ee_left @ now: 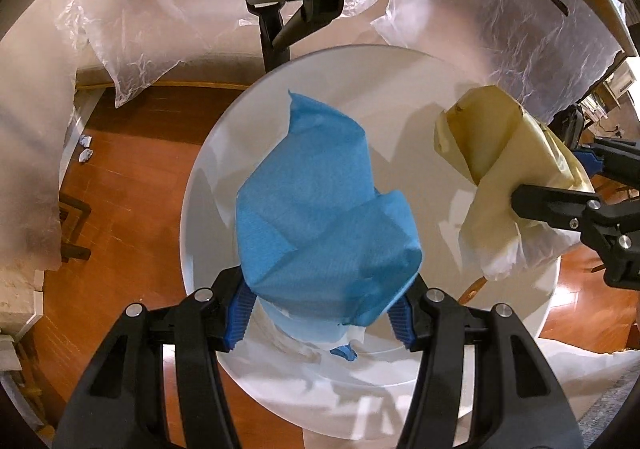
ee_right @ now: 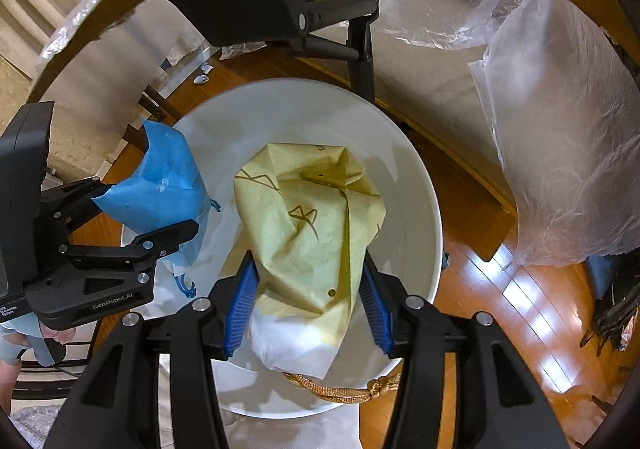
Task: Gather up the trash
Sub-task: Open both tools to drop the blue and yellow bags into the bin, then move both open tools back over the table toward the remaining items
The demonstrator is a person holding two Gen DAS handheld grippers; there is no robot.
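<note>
My left gripper (ee_left: 322, 319) is shut on a crumpled blue paper bag (ee_left: 320, 217), held over the mouth of a white round bin (ee_left: 200, 185). My right gripper (ee_right: 306, 313) is shut on a crumpled pale yellow paper bag (ee_right: 312, 225) with brown markings and a gold cord handle (ee_right: 344, 393), also above the white bin (ee_right: 416, 185). In the left wrist view the yellow bag (ee_left: 492, 153) and the right gripper (ee_left: 560, 185) show at the right. In the right wrist view the blue bag (ee_right: 164, 189) and the left gripper (ee_right: 148, 213) show at the left. Both point steeply down into the bin.
The bin stands on a brown wooden floor (ee_left: 136, 185). A table edge draped with clear plastic sheet (ee_right: 560, 153) curves overhead, with a black clamp stand (ee_right: 320, 21) beside the bin. Small crumpled paper scraps (ee_left: 85, 148) lie on the floor at the left.
</note>
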